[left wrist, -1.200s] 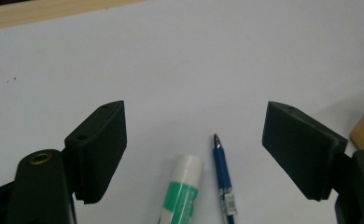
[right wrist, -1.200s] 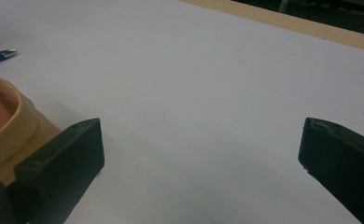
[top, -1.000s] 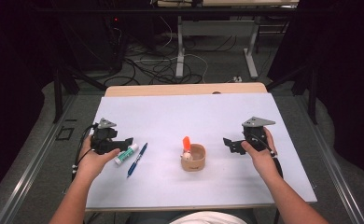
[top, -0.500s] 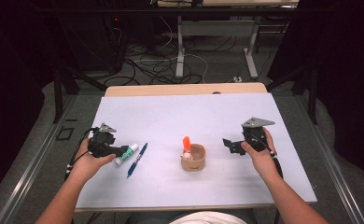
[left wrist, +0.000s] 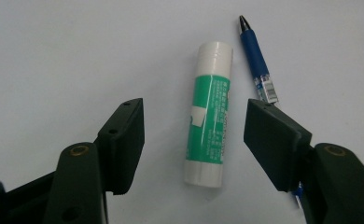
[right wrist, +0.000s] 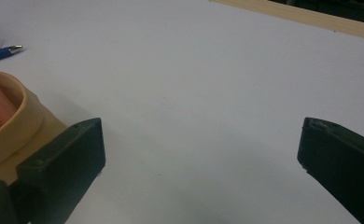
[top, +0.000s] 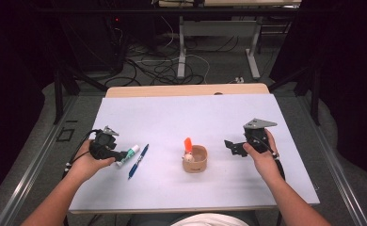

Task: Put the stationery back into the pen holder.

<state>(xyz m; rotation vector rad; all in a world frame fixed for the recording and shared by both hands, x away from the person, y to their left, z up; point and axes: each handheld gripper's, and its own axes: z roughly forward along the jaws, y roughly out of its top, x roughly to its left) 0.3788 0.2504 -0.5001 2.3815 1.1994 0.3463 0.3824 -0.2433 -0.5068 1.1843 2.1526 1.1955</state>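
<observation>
On the pale table (top: 210, 117), seen from the high view, the work looks partly done: a tan round cup (top: 194, 159) near the middle already holds an orange marker (top: 187, 144) standing upright, while a glue stick (top: 127, 154) and a blue pen (top: 138, 161) lie flat on the left, side by side. The left tongs (top: 120, 156) sit at the near end of the glue stick; the right tongs (top: 228, 145) wait to the right of the cup, apart from it. By my judgement the glue stick and pen are left to be lifted into the cup.

From the left gripper view, the glue stick (left wrist: 209, 120) is a smooth plastic cylinder, green-labelled with white ends, lying between the matte black jaws. The left tongs (left wrist: 194, 135) have just been closing, yet a gap shows on both sides, so nothing is gripped. The pen (left wrist: 259, 74) is slim, with a blue grip and clear barrel, just right of the stick.

From the right gripper view, the right tongs (right wrist: 201, 154) stand wide with nothing between them. The cup (right wrist: 12, 126) has a thick, rounded, matte rim, at near left.
</observation>
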